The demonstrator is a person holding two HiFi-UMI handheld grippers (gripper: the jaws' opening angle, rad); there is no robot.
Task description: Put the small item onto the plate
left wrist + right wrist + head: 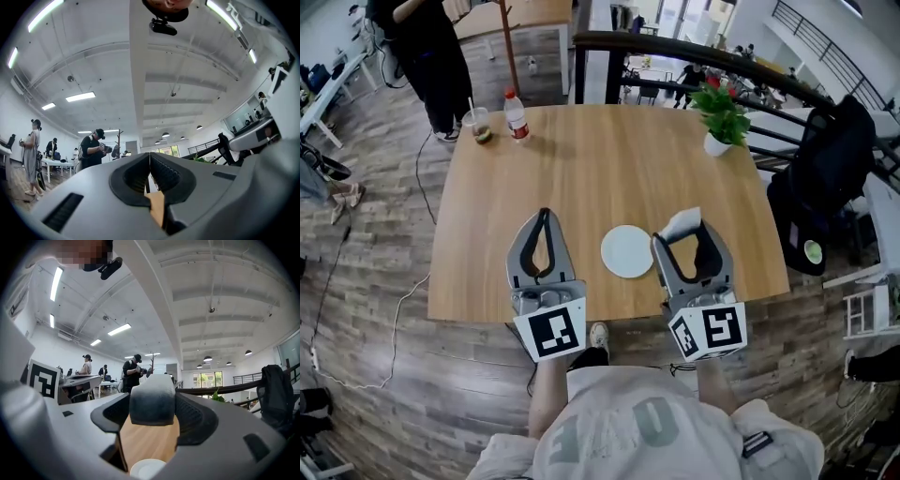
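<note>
Pinching the small pale item [152, 401] between its jaws, the right gripper [681, 232] is tilting upward just beside the white plate [628, 251] on the wooden table [581, 159]. The left gripper [546, 216] is holding nothing, its jaws pressed together on the plate's other side.

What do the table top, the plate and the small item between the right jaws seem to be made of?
Table top: wood or wood-look laminate, matte; visible grain. Plate: probably ceramic or plastic, smooth white, plain. Small item: unclear, perhaps soft foam or cloth; pale, matte, rounded edges.
</note>
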